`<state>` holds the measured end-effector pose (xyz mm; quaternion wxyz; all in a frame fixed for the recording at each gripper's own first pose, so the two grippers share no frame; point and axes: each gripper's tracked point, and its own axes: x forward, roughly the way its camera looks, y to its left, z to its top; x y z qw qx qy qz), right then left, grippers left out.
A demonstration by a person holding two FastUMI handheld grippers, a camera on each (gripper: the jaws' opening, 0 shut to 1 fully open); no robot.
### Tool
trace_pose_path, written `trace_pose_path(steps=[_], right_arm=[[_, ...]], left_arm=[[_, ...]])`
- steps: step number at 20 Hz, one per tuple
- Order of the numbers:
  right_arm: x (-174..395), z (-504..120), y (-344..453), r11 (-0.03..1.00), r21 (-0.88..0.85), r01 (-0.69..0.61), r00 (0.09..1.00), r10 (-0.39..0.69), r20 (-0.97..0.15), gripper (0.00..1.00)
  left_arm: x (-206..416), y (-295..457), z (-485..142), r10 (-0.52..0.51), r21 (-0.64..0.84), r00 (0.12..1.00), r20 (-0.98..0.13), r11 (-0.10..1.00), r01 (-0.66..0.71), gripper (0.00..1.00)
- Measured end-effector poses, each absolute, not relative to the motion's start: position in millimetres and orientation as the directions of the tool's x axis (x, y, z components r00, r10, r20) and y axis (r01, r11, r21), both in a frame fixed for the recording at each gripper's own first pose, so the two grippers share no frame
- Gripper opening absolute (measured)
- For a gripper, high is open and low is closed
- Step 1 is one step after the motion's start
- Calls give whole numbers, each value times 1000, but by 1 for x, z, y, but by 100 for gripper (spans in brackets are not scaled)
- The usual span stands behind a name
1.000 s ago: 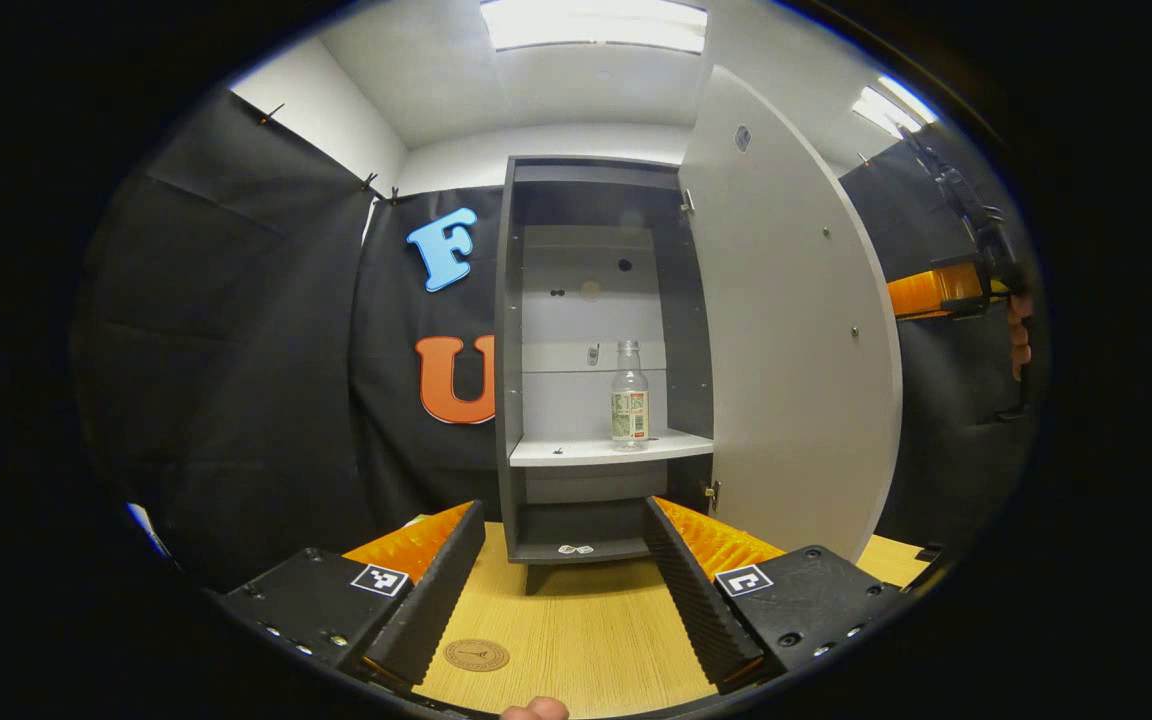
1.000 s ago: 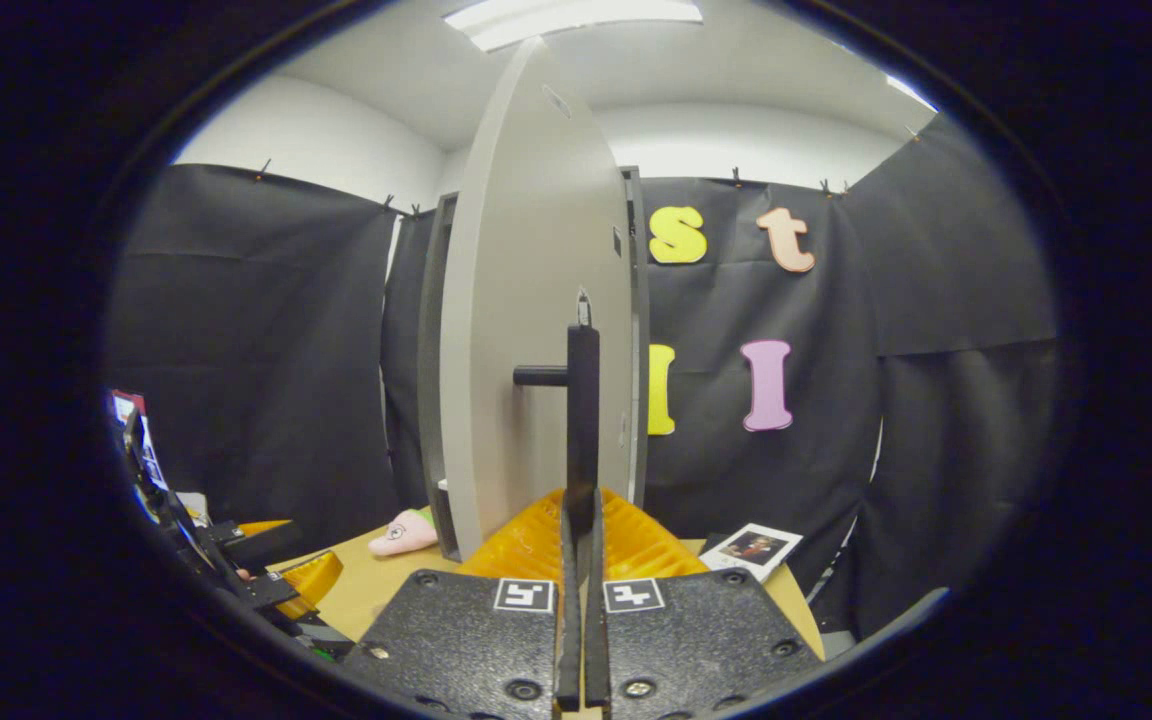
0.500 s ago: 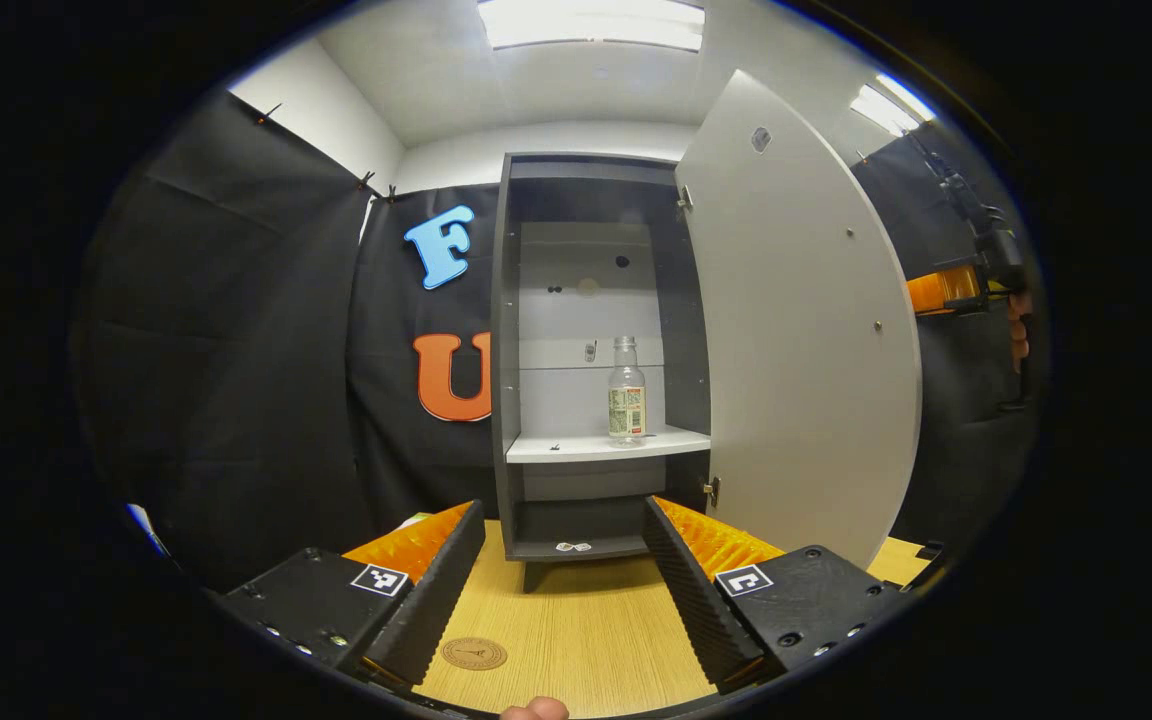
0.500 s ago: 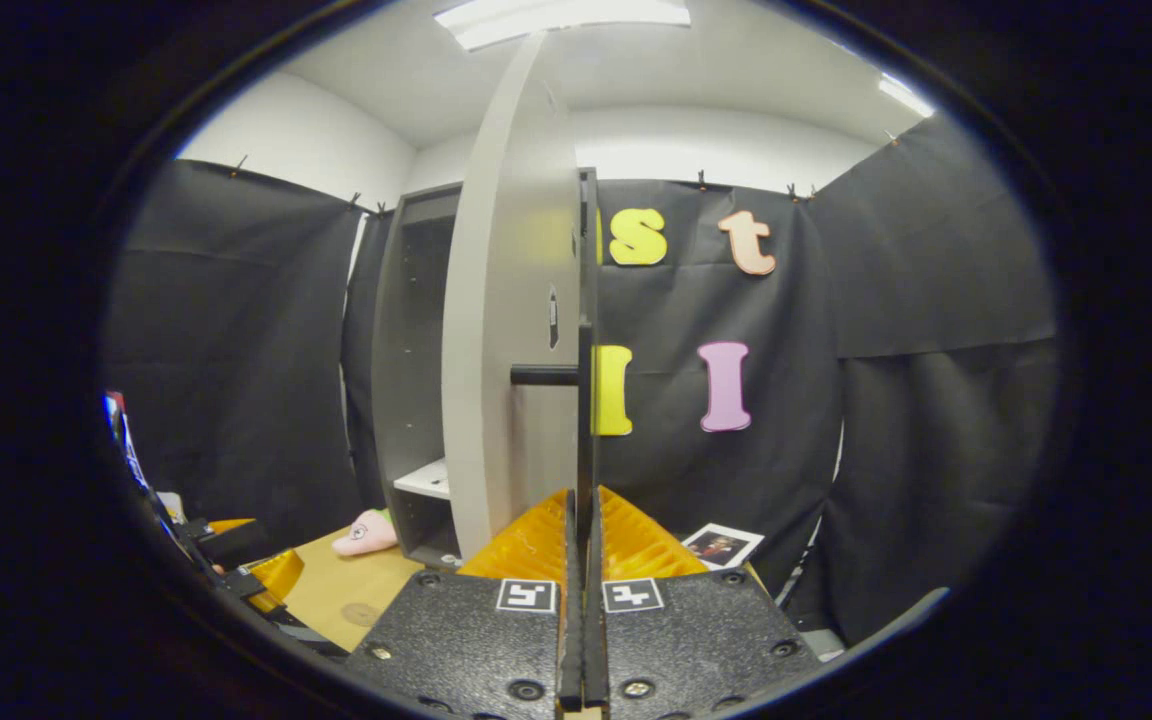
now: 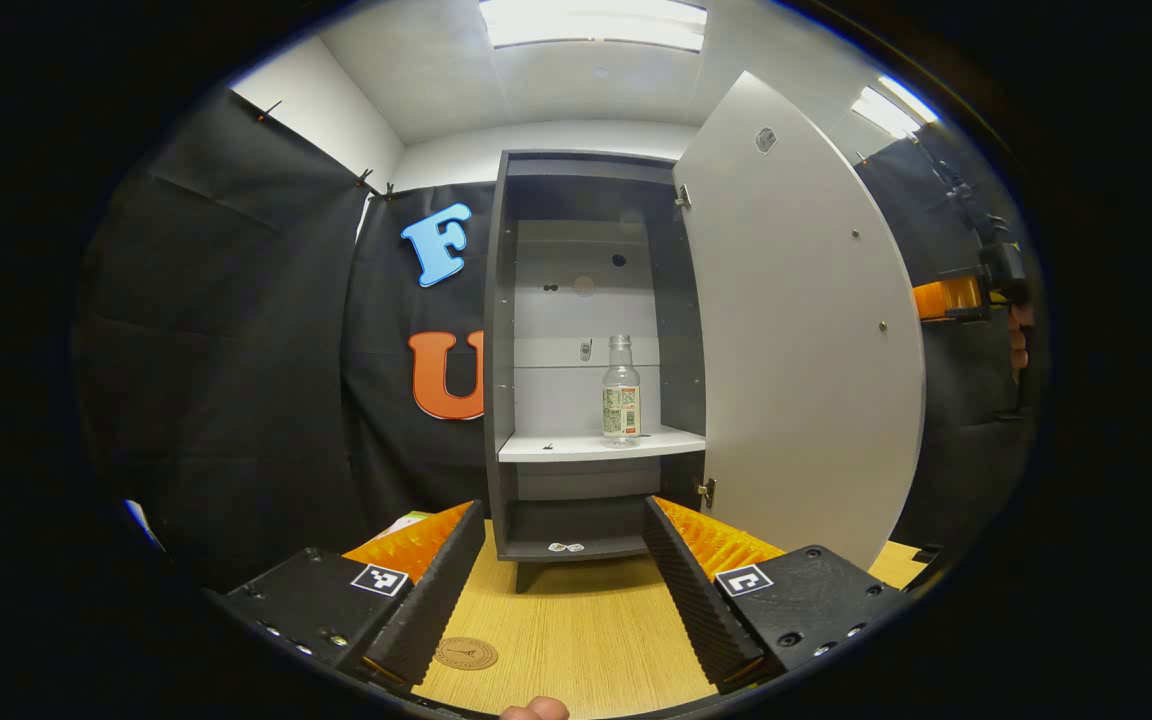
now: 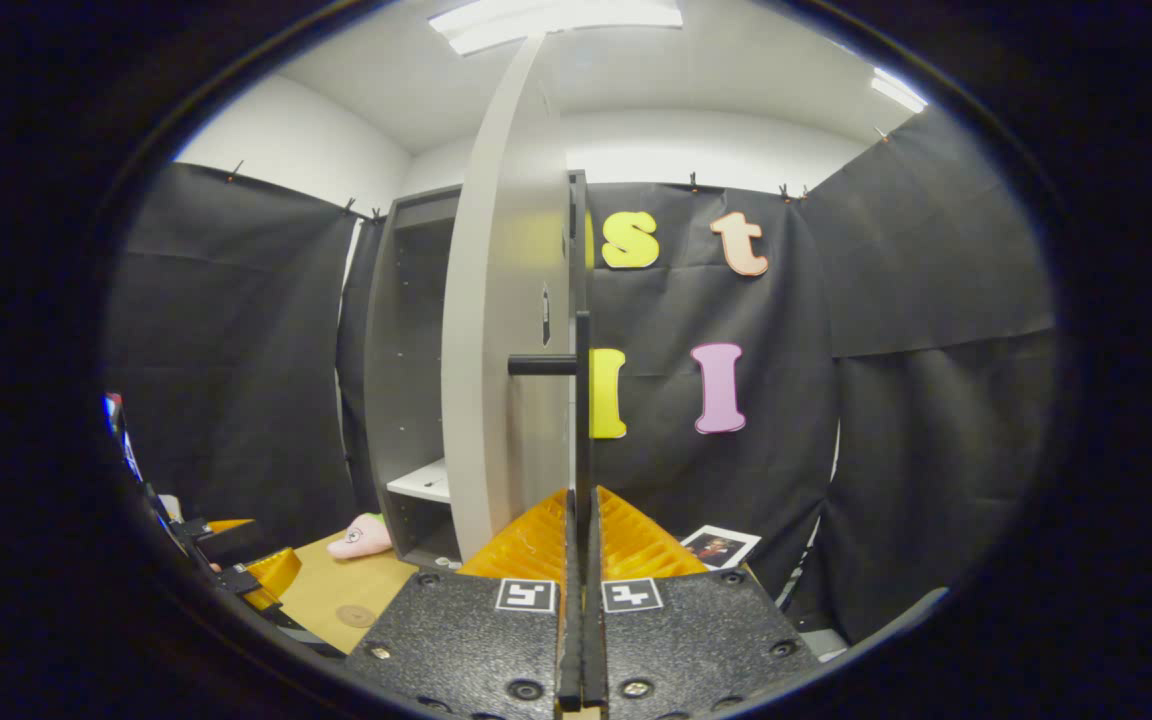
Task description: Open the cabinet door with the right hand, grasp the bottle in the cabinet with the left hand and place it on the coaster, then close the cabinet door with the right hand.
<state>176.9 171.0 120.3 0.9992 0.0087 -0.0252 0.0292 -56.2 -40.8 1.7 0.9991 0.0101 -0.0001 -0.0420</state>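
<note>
Cabinet door (image 5: 796,330) stood wide open, my right gripper (image 6: 581,560) pinching its handle (image 6: 582,420).

The door hid most of that gripper in the left gripper view. The bottle (image 5: 621,392) stood upright on the white shelf (image 5: 576,447) inside the cabinet (image 5: 496,350). My left gripper (image 5: 564,570) hung spread and empty before the cabinet, over the wooden table (image 5: 576,640), the coaster (image 5: 466,653) half hidden behind one finger. Black cloth walled the room.
</note>
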Motion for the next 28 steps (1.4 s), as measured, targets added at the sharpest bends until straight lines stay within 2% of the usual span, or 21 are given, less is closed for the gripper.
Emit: trace_pose_path(steps=[2, 6, 8, 9, 10, 11, 12, 13, 14, 16, 23, 28], right_arm=[[168, 114, 170, 996, 48, -80, 995, 77, 59, 4], [158, 92, 143, 1000, 16, -5, 999, 4, 40, 4], [158, 83, 147, 998, 46, -34, 999, 31, 45, 5], [156, 79, 145, 998, 58, -37, 998, 35, 48, 12], [157, 75, 139, 998, 56, -21, 999, 19, 44, 41], [155, 71, 134, 999, 49, -11, 999, 9, 43, 53], [157, 68, 132, 999, 43, -3, 999, 1, 42, 64], [158, 64, 130, 999, 40, -1, 999, -1, 35, 67], [160, 61, 129, 999, 44, 6, 1000, -7, 28, 80], [161, 58, 128, 999, 53, 9, 1000, -10, 23, 95], [164, 53, 120, 996, 85, 9, 1000, -9, 9, 96], [159, 44, 108, 992, 114, 49, 999, -48, -8, 96]], left_arm=[[-52, -42, 6, -80, 23, 997, 6, 997, 80, 95], [-36, -50, 20, -100, 33, 995, 26, 994, 100, 95], [-27, -54, 27, -111, 34, 993, 36, 993, 110, 96], [-23, -55, 29, -113, 36, 993, 39, 993, 112, 95], [-18, -57, 31, -117, 35, 992, 42, 993, 115, 95], [-13, -61, 34, -124, 32, 991, 45, 992, 123, 95], [-8, -66, 36, -132, 28, 990, 45, 991, 131, 95], [-4, -69, 39, -138, 26, 989, 48, 990, 137, 95], [2, -72, 42, -144, 26, 988, 51, 989, 143, 95], [15, -81, 51, -164, 23, 985, 61, 986, 163, 95], [86, -124, 79, -283, -5, 957, 59, 959, 284, 95], [154, -140, 100, -291, -14, 953, 83, 956, 293, 95]])
